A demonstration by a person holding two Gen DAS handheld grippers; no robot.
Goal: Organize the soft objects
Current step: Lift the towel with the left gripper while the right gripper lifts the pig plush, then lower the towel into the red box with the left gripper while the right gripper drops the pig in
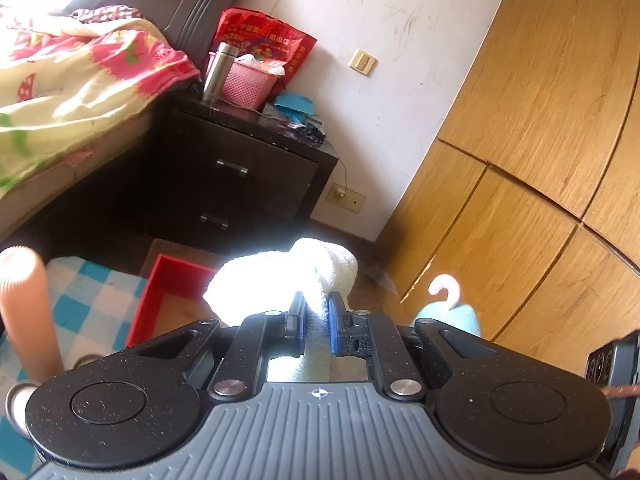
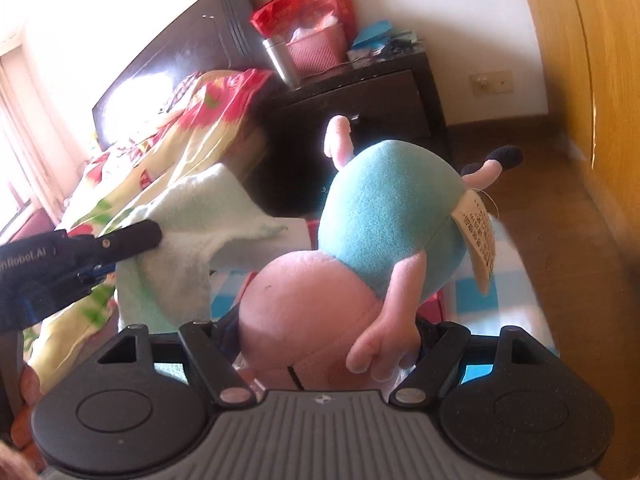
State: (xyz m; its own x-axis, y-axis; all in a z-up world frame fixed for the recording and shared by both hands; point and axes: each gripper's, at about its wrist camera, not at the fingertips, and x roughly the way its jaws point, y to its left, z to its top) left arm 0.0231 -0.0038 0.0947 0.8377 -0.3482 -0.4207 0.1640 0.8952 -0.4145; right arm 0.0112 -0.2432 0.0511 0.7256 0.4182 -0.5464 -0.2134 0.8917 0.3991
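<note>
Both soft things are held up above a red tray (image 1: 160, 292) on a checked cloth (image 1: 92, 284). The left gripper (image 1: 316, 320) has its jaws clenched on a pale towel (image 1: 280, 276). The right gripper (image 2: 320, 344) grasps a plush pig (image 2: 384, 216), its long axis pointing away from the jaws. The tray lies below and ahead, nearer the left hand. A dark nightstand (image 1: 240, 168) and bed (image 1: 72, 92) stand beyond.

ahead of the left gripper (image 1: 314, 322) the held towel (image 1: 280, 276) blocks the middle of the view. the red tray (image 1: 160, 296) lies open on the checked cloth (image 1: 92, 292). the dark nightstand (image 1: 240, 168) and wooden wardrobe (image 1: 540, 160) wall in the far and right sides; bare floor (image 2: 540, 208) runs between them.
</note>
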